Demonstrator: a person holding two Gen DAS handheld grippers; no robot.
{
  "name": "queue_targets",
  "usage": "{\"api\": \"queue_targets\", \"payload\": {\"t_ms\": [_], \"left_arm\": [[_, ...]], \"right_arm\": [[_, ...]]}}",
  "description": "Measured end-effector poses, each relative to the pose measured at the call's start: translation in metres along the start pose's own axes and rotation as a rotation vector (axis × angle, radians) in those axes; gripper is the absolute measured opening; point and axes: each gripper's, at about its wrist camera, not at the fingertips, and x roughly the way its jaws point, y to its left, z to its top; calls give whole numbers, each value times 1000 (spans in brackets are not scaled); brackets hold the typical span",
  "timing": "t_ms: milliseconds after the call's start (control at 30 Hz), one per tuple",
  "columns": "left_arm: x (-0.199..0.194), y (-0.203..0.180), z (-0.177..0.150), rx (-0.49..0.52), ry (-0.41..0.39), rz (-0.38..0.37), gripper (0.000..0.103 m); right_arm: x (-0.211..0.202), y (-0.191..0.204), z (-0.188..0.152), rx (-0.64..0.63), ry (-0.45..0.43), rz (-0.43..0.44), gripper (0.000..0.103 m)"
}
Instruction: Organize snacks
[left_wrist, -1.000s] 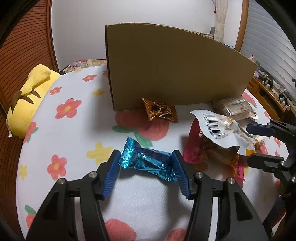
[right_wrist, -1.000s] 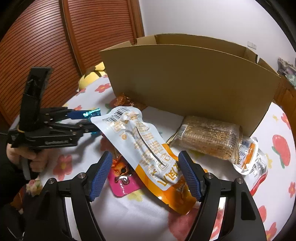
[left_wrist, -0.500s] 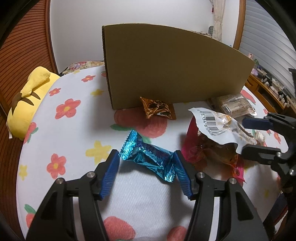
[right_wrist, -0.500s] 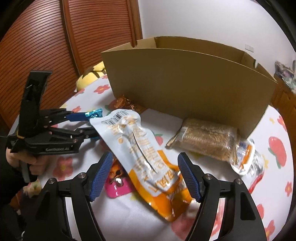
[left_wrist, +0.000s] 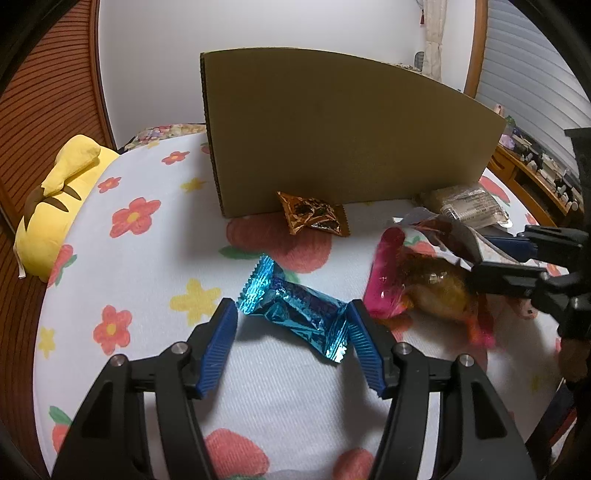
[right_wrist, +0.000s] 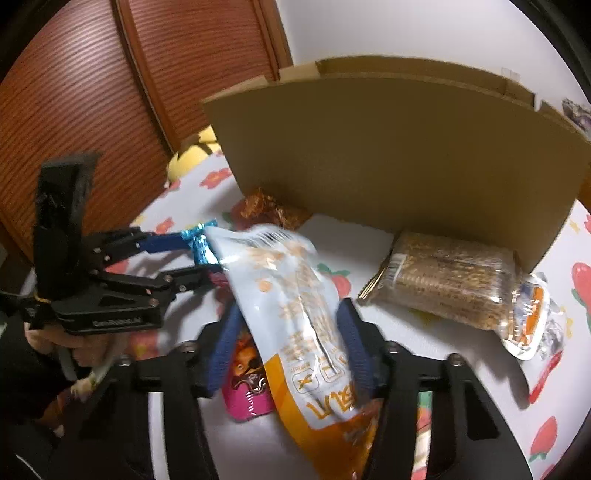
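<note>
- Right gripper (right_wrist: 290, 345) has narrowed since half a second ago, its pads now pinching the orange-white pouch (right_wrist: 295, 306) lying over the pink packet (right_wrist: 245, 384); likely lifts next toward the cardboard box (right_wrist: 388, 147).
- Left gripper (left_wrist: 291, 338) unchanged: jaws apart, bracketing the blue candy (left_wrist: 295, 308) on the tablecloth (left_wrist: 147, 258), not yet squeezing.

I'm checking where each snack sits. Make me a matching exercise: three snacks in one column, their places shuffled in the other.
Snacks:
1. blue candy
2. orange-and-white pouch
3. copper foil packet

Places:
a. at the foot of the cardboard box
b. between the left tool's fingers
c. between the right tool's fingers

Pairs: 1-b, 2-c, 3-a
</note>
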Motion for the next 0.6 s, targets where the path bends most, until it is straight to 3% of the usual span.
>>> {"api": "queue_targets", "payload": {"t_ms": [300, 600], "left_arm": [[-1, 2, 0, -11, -6, -11, 61], [-10, 6, 9, -76, -17, -45, 58]], "right_arm": [[-17, -10, -7, 39, -36, -48, 33], [-27, -12, -18, 36, -54, -106, 33]]}}
